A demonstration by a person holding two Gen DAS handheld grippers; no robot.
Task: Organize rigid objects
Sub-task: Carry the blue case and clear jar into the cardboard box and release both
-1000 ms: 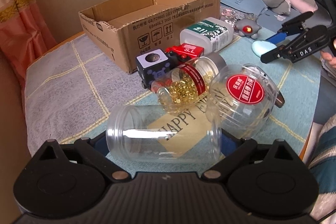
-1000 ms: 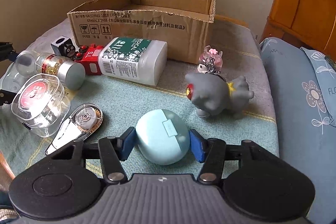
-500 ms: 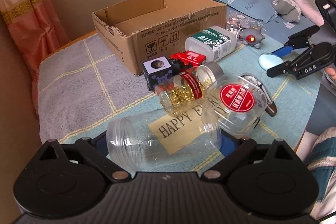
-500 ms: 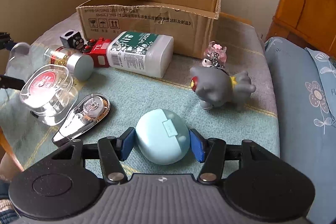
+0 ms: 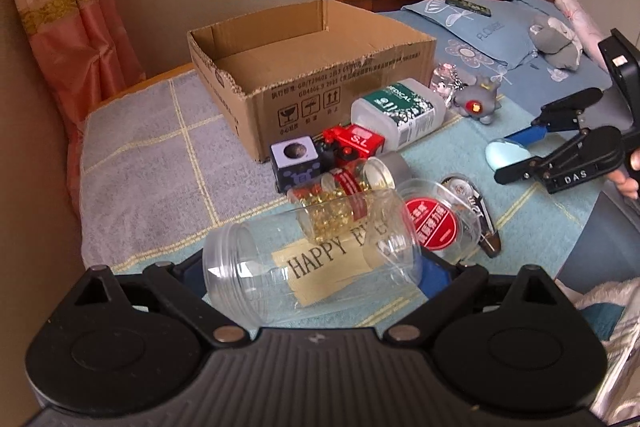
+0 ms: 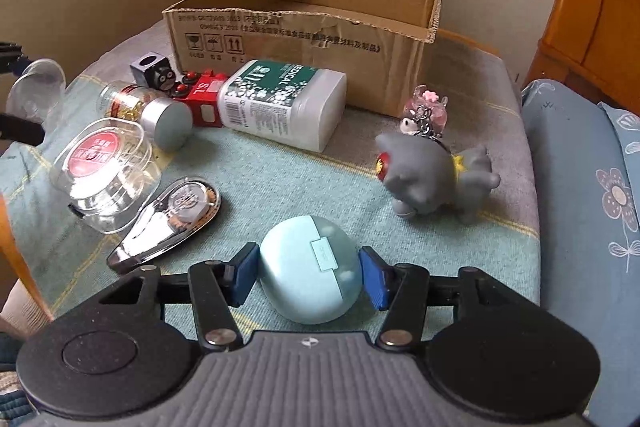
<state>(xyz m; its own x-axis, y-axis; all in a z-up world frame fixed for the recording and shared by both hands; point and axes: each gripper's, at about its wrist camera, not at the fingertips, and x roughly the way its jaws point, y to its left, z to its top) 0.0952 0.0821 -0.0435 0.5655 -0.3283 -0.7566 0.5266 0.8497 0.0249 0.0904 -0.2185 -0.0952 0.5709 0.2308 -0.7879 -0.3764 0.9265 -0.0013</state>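
My left gripper (image 5: pixel 310 273) is shut on a clear plastic jar (image 5: pixel 308 267) labelled "HAPPY", held on its side above the cloth. My right gripper (image 6: pixel 308 273) is shut on a pale blue egg-shaped case (image 6: pixel 310 271), lifted a little above the teal cloth; it also shows in the left wrist view (image 5: pixel 506 153). An open cardboard box (image 5: pixel 316 75) stands at the back, also in the right wrist view (image 6: pixel 304 35). The box looks empty.
On the cloth lie a white and green bottle (image 6: pixel 282 105), a pill bottle (image 6: pixel 148 107), a red toy (image 6: pixel 202 95), a black cube (image 6: pixel 154 73), a clear tub with red label (image 6: pixel 102 175), a tape dispenser (image 6: pixel 168 223), a grey toy (image 6: pixel 434 177) and a keychain (image 6: pixel 426 111).
Both grippers have risen with their loads. The left one has lifted the clear jar and the right one has lifted the blue case; the box looks nearer and lower in both views.
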